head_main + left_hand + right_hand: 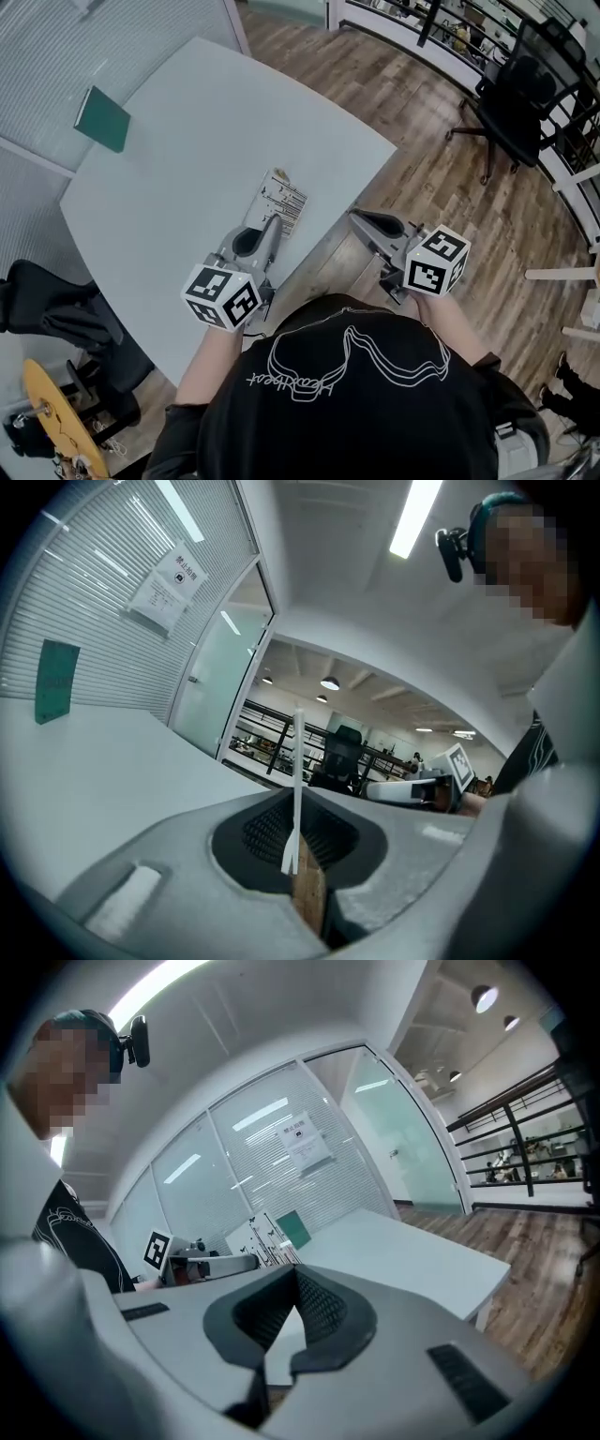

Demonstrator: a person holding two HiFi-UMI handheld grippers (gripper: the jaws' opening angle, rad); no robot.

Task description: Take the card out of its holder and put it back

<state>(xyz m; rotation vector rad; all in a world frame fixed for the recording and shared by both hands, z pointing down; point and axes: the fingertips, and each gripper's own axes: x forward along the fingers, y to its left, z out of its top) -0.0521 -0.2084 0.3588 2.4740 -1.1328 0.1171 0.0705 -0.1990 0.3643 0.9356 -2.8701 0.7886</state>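
Observation:
My left gripper (274,225) hangs over the near part of the white table (187,206), shut on a white printed card (280,200). In the left gripper view the card (297,780) stands edge-on, pinched between the pads. A green holder (103,119) lies at the table's far left corner, well away from both grippers; it also shows as a green patch (54,679). My right gripper (359,218) hovers off the table's right edge above the floor, its tips together with nothing between them. Its own view looks across at the left gripper (202,1262) and the card (248,1241).
A black office chair (520,103) stands on the wood floor at the far right. Dark gear (56,314) and a yellow disc (66,417) sit left of the table. A glass wall with blinds (122,602) runs behind the table's far side.

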